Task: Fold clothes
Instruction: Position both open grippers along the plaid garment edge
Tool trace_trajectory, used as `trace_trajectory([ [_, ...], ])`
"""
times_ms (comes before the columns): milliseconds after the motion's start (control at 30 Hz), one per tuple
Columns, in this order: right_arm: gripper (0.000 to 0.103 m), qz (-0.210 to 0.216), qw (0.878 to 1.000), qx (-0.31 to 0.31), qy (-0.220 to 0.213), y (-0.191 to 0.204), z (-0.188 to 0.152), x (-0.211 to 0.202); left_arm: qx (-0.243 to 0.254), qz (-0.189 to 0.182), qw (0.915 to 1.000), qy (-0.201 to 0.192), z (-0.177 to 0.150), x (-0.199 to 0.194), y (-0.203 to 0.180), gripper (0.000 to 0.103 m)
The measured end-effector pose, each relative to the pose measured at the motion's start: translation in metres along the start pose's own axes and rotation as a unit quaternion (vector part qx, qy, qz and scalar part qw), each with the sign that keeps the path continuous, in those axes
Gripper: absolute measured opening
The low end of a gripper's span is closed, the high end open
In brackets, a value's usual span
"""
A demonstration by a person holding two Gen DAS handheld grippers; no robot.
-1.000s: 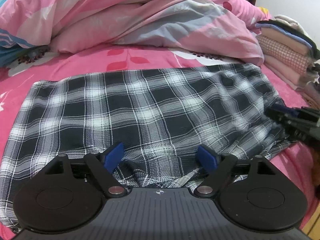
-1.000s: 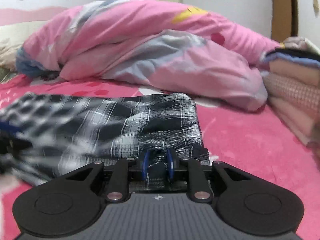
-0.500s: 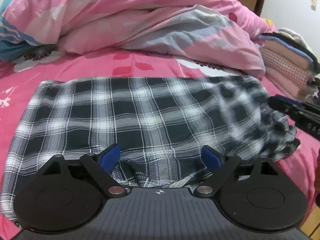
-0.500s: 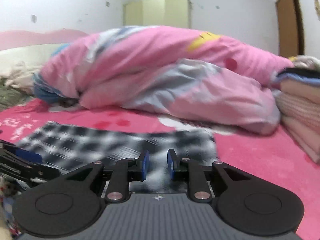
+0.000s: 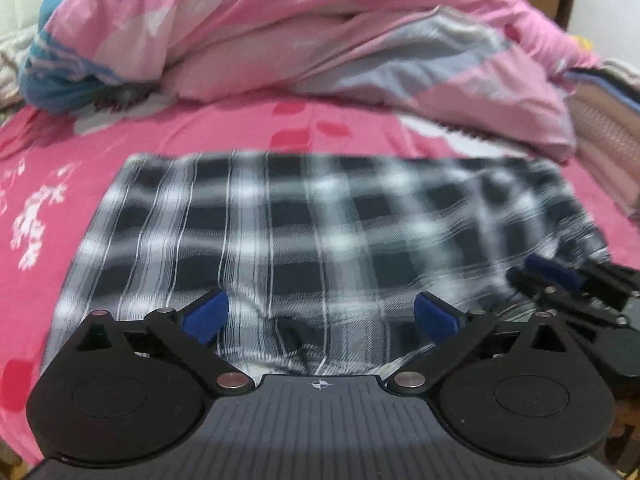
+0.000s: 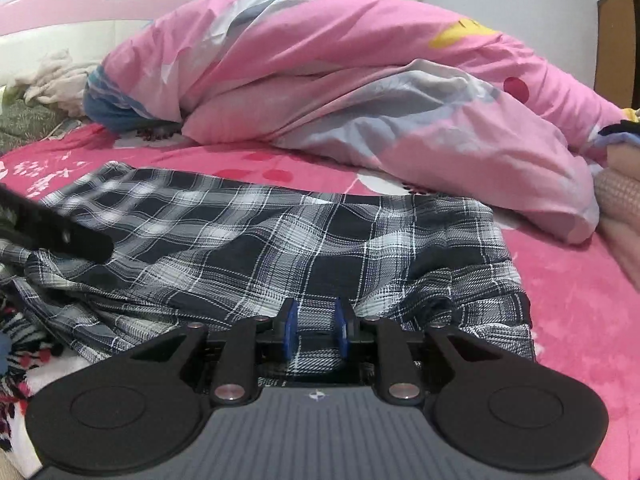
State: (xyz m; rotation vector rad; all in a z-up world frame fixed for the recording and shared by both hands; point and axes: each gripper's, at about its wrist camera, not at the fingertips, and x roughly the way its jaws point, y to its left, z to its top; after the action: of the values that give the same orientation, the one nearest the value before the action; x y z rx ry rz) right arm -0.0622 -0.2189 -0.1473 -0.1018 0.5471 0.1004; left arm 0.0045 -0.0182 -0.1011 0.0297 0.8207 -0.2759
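Observation:
A black-and-white plaid garment (image 5: 304, 236) lies spread flat on the pink bed sheet. It also shows in the right wrist view (image 6: 288, 248), rumpled at its near edge. My left gripper (image 5: 320, 316) is open wide and empty, low over the garment's near edge. My right gripper (image 6: 316, 330) has its blue pads a small gap apart over the garment's near right edge, gripping nothing. The right gripper also shows at the right of the left wrist view (image 5: 568, 284). The left gripper's black finger (image 6: 60, 236) crosses the left side of the right wrist view.
A bunched pink duvet (image 5: 340, 40) lies across the back of the bed (image 6: 568, 300). A stack of folded clothes (image 5: 608, 140) stands at the right. A light cloth (image 6: 56, 72) lies at the far left by the headboard.
My right gripper let go of the plaid fabric it pinched a second ago, lifted, then came back low over the garment's right edge. My left gripper stayed open and drew back slightly.

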Motion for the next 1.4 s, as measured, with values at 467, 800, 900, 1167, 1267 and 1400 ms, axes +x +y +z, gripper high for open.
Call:
trace_trajectory([
  [467,0.025,0.016,1.0,0.015,0.004,-0.005,0.001,0.002,0.008,0.02,0.9996,0.018,-0.004,0.007,-0.007,0.103],
  [800,0.026,0.018,1.0,0.019,0.001,-0.005,-0.001,0.002,0.009,0.027,0.9994,0.02,-0.003,0.006,-0.01,0.103],
  [900,0.026,0.019,1.0,0.02,0.0,-0.005,-0.001,0.002,0.009,0.029,0.9993,0.021,-0.003,0.006,-0.011,0.103],
  [1167,0.027,0.022,0.999,0.024,-0.001,-0.006,-0.002,0.002,0.009,0.037,0.9989,0.026,-0.002,0.006,-0.012,0.103],
  [1267,0.027,0.022,0.999,0.025,-0.001,-0.006,-0.002,0.002,0.008,0.038,0.9989,0.027,-0.002,0.006,-0.013,0.103],
  [1400,0.027,0.022,0.999,0.026,-0.003,-0.006,-0.003,0.002,0.008,0.039,0.9988,0.028,-0.001,0.007,-0.014,0.103],
])
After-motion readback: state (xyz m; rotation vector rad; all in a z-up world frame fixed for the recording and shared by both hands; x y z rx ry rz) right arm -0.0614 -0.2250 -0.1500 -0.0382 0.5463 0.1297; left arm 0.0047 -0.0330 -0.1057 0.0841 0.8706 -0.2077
